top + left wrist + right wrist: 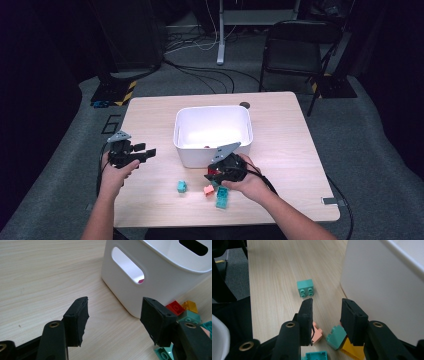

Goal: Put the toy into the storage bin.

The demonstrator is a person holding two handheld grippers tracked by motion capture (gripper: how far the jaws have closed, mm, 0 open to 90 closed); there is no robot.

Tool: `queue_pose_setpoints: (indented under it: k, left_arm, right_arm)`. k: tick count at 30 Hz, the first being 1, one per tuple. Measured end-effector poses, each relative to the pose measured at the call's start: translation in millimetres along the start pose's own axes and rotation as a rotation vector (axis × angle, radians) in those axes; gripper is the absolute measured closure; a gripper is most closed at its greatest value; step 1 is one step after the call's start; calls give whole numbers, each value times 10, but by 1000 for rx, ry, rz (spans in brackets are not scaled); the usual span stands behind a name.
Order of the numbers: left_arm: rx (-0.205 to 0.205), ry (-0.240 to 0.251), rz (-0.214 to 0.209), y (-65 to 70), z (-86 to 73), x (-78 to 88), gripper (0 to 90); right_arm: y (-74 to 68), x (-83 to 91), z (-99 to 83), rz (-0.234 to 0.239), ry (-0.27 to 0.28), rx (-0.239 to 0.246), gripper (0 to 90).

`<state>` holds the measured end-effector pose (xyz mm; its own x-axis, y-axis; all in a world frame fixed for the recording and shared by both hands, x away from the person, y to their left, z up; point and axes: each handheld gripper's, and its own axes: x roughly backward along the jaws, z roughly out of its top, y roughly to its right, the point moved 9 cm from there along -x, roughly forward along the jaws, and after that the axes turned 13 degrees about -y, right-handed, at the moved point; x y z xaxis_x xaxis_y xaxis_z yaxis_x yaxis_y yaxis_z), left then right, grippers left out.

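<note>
A white bin stands mid-table. In front of it lie loose bricks: a small teal one, a salmon one and a larger teal one. My right gripper is low over this cluster. In the right gripper view its jaws stand apart with bare table between the pads. The salmon brick, a teal brick and a yellow brick lie near the jaw bases. A teal brick sits ahead. My left gripper is open and holds nothing, facing the bin.
Red, yellow and teal bricks lie by the bin's corner. Something pink shows through the bin's handle slot. A black chair and cables are on the floor beyond the table. The bin wall is close on the right gripper's side.
</note>
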<state>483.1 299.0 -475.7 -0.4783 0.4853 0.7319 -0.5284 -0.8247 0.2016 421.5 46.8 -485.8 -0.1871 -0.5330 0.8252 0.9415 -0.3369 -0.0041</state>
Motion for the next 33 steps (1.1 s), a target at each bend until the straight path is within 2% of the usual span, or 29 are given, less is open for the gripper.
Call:
queue_pose_setpoints:
  k: [10,18,26,33]
  left_arm:
    - [-2,-3,-2,-7,-5,-9,389]
    - [-1,-3,0,-9,-7,-11,389]
    - [-3,-6,-1,-8,-11,-11,389]
    - [-1,-3,-2,-10,-10,-9,389]
  right_arm:
    - [-2,-170,-145,14,-20,-21,636]
    - [-32,-309,-237,34,-30,-13,610]
    - [-82,-425,-283,60,-45,-20,579]
    - [-130,-521,-275,76,-59,-1,565]
